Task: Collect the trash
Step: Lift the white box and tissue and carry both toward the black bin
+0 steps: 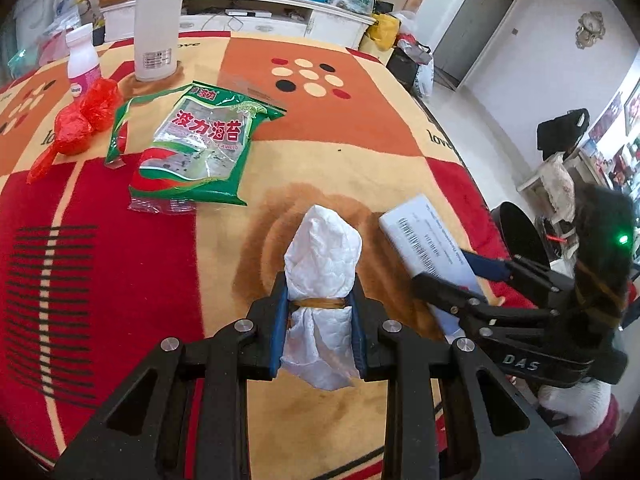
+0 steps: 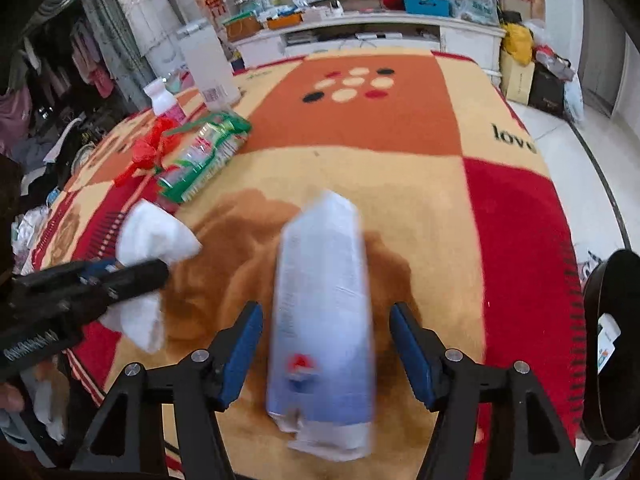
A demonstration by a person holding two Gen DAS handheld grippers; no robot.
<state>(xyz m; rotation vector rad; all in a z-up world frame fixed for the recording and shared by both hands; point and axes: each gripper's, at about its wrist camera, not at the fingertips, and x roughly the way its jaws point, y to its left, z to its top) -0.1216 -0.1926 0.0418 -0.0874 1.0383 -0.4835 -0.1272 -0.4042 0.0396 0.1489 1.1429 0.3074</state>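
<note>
My left gripper is shut on a crumpled white tissue wad, held over the blanket-covered table; the wad also shows in the right wrist view. My right gripper is open, its blue pads on either side of a white and blue carton that lies between them without contact. The carton shows in the left wrist view at the table's right edge. A green seaweed snack bag, a red plastic bag and a small pink bottle lie at the far left.
A tall white container stands at the back left. A black bin sits just off the table's right edge. A white cabinet with clutter runs behind the table. Bags stand on the floor at back right.
</note>
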